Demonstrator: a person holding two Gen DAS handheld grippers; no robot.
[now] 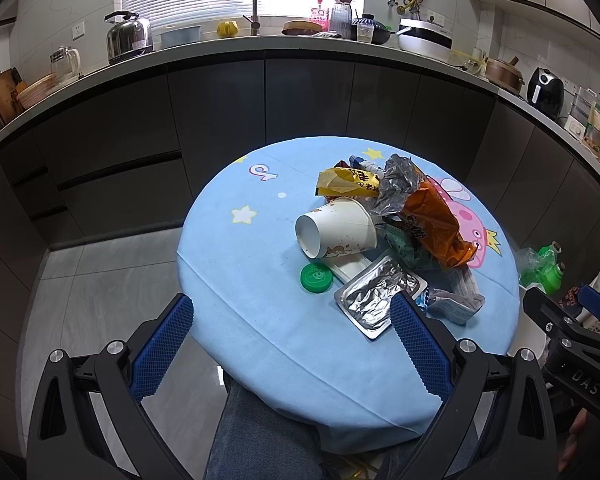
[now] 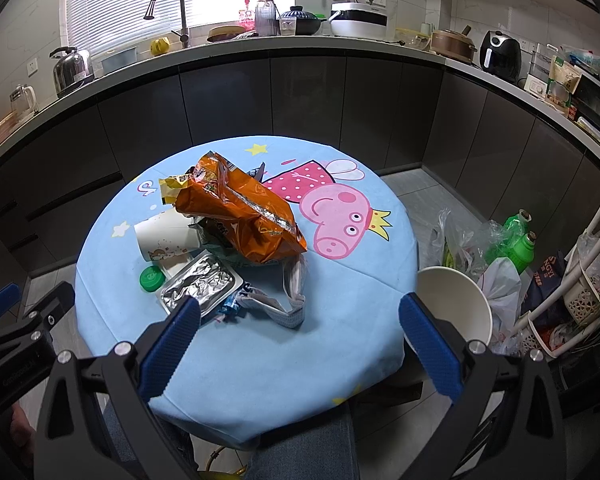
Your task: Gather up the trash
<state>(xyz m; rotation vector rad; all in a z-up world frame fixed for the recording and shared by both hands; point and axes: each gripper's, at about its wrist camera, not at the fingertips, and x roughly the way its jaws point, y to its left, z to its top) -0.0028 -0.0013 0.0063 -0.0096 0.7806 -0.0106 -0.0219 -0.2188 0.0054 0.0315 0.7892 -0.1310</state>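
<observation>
Evidently, both the left gripper and right gripper stood wide and empty. The crumpled silver foil tray lay toward the round blue table's near edge, nearer the left gripper, its long axis diagonal.

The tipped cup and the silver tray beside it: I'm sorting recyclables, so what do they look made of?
The cup looks like matte white paper, printed and stained outside. The silver tray seems to be plastic sealed with crinkled, shiny foil; its white rim suggests plastic, though I can't be sure.
</observation>
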